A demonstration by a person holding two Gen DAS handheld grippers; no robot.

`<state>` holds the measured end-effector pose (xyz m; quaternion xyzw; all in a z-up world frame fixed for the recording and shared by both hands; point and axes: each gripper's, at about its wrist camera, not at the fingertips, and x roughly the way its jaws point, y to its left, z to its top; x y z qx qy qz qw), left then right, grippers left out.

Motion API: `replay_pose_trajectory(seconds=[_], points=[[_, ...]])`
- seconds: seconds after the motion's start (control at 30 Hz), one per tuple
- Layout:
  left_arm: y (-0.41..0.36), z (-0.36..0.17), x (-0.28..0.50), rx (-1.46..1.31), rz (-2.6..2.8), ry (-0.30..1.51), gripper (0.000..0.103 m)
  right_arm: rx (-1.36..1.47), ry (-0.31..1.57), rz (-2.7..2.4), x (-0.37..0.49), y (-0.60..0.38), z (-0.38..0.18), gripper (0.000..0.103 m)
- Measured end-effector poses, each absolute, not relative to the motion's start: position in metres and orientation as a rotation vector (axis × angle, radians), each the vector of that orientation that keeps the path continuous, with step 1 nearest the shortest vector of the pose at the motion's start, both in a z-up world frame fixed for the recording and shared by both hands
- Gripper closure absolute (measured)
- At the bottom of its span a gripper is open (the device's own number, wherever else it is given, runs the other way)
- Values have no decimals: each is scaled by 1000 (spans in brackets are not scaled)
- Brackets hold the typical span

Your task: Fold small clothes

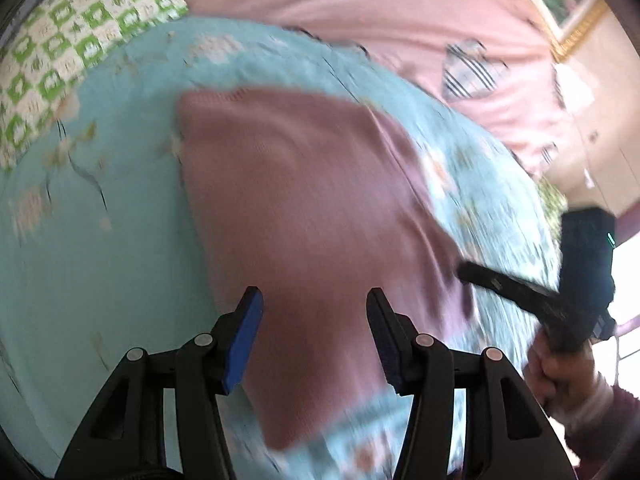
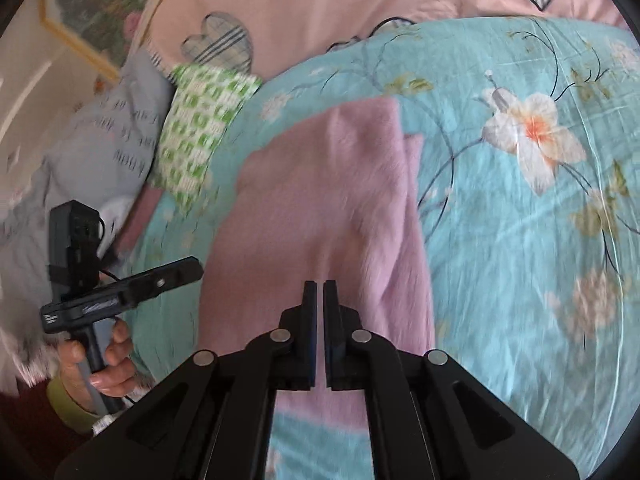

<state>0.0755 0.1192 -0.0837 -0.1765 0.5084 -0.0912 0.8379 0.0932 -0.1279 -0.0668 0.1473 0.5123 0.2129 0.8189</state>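
Note:
A pink knitted garment (image 1: 312,200) (image 2: 320,200) lies spread on the turquoise flowered bed cover (image 1: 100,240) (image 2: 520,240), with a fold along one side. My left gripper (image 1: 314,300) hovers over its near part, open, with nothing between the blue pads. The right wrist view shows it as a black tool (image 2: 176,274) in a hand at the garment's left edge. My right gripper (image 2: 320,286) is shut above the garment's near middle. In the left wrist view its tip (image 1: 466,270) reaches the cloth's right edge. Whether it pinches any cloth is hidden by blur.
A green-and-white checked pillow (image 1: 60,40) (image 2: 196,128) lies beyond the garment. A pink quilt with checked heart patches (image 1: 400,12) (image 2: 320,0) covers the far side. Grey bedding (image 2: 100,140) is bunched at the left, under a framed picture (image 2: 100,0).

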Motion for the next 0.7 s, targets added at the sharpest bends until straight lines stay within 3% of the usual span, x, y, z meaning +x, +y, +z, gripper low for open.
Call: replay_pose_trajectory(seconds=[0.27, 0.43, 0.7], points=[[108, -140, 43, -336, -164, 1173, 56, 240, 1193, 329, 74, -146, -118, 100], [102, -140, 44, -300, -149, 1171, 56, 312, 1177, 344, 78, -157, -128, 103], [99, -119, 15, -295, -145, 1141, 38, 314, 1204, 334, 51, -163, -101, 96]])
